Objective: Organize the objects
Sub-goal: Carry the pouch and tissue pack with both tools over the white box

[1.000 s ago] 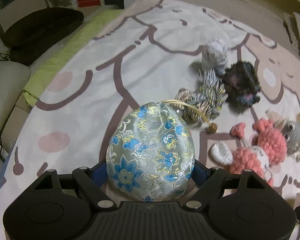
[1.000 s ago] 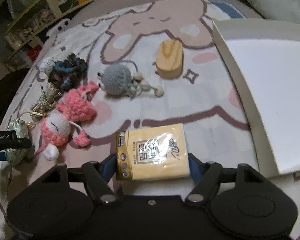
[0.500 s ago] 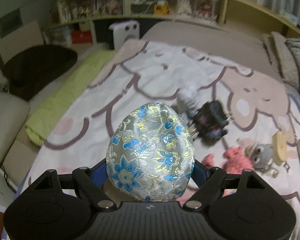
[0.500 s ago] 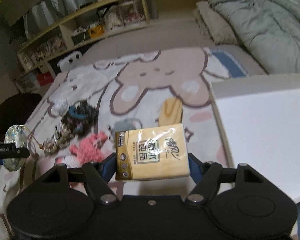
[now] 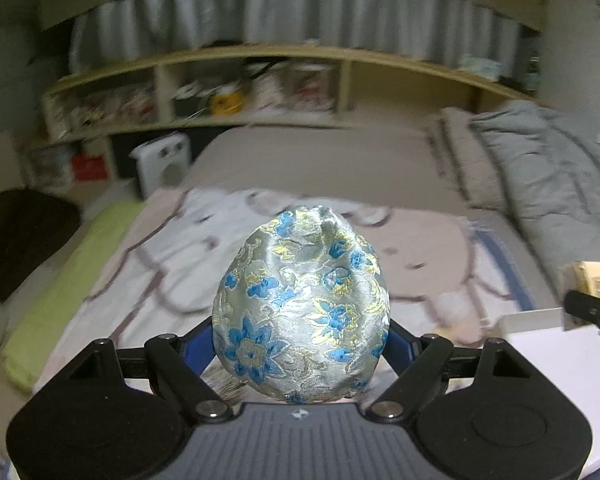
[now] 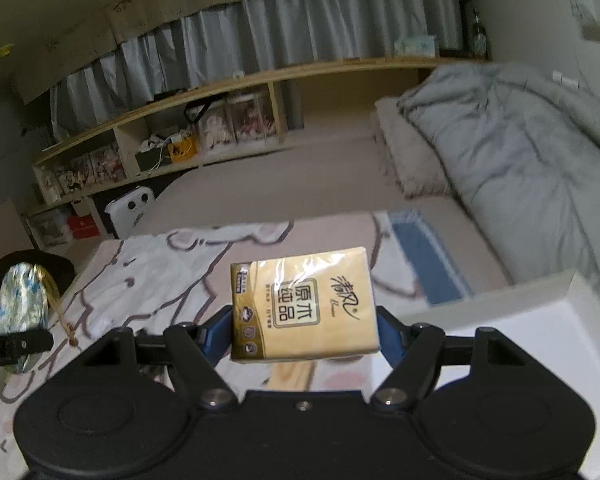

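With both claws loaded and lifted clear of the bed, stands at mid-transfer, nothing yet delivered in either view.

Nearest, left view: left claw [image 5: 300, 334] clamped on brocade pouch [image 5: 302, 312], silver cloth with blue and yellow flowers, gathered neck pointing away, pads pressing both flanks. Same pouch [image 6: 20, 300] seen at left edge of right view, gold cord hanging below it.

Nearest, right view: right claw [image 6: 305, 332] gripping tissue pack [image 6: 304, 304] by its two short sides, printed face up, held roughly level. Pack's end [image 5: 590, 280] also visible at right edge of left view.

Next out: white box [image 6: 540, 320] lying open beside and below right claw, visible interior bare; same box [image 5: 560, 356] at lower right of left view. Judged the likely destination; not confirmed.

Beyond: cartoon blanket [image 6: 160, 264] on bed, grey duvet [image 6: 520, 152] bunched at right, shelf unit [image 5: 220, 92] along far wall, blurred.

Remaining: both items to be carried over box, lowered, released. Any other loose items below frame, not countable.
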`<state>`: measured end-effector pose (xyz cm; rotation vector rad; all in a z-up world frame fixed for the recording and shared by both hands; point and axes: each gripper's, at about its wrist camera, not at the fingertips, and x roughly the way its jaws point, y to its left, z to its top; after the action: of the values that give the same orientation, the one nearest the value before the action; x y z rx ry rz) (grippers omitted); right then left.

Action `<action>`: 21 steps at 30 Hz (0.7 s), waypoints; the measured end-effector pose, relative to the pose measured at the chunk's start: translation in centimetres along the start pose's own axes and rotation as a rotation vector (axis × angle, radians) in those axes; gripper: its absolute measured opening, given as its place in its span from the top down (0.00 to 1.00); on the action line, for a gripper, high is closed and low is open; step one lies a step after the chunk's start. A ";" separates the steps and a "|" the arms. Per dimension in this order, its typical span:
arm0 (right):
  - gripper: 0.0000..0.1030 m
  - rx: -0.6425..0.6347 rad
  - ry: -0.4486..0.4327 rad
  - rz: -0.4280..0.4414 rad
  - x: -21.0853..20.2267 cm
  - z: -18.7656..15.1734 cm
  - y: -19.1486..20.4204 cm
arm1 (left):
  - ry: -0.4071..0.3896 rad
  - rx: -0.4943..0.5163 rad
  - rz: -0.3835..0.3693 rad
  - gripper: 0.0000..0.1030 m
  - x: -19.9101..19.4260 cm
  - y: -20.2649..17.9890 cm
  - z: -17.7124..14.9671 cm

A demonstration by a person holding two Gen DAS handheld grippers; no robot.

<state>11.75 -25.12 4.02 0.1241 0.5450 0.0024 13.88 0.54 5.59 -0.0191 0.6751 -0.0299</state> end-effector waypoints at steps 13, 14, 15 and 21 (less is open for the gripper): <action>0.29 -0.077 0.041 -0.114 0.4 3.6 -10.2 | -0.004 0.137 -0.209 0.19 2.6 -14.2 1.5; 0.29 -0.081 0.048 -0.122 0.4 3.7 -11.2 | -0.003 0.147 -0.225 0.19 2.8 -15.3 1.4; 0.28 -0.084 0.054 -0.125 0.4 3.7 -11.9 | -0.001 0.159 -0.240 0.19 3.1 -16.4 1.3; 0.28 -0.074 0.141 -0.163 1.6 2.9 -16.7 | 0.064 0.189 -0.337 0.19 4.8 -22.2 -1.2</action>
<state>14.16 -41.98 3.67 0.0075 0.6934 -0.1280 16.43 -21.82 2.27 0.0506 0.7252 -0.4203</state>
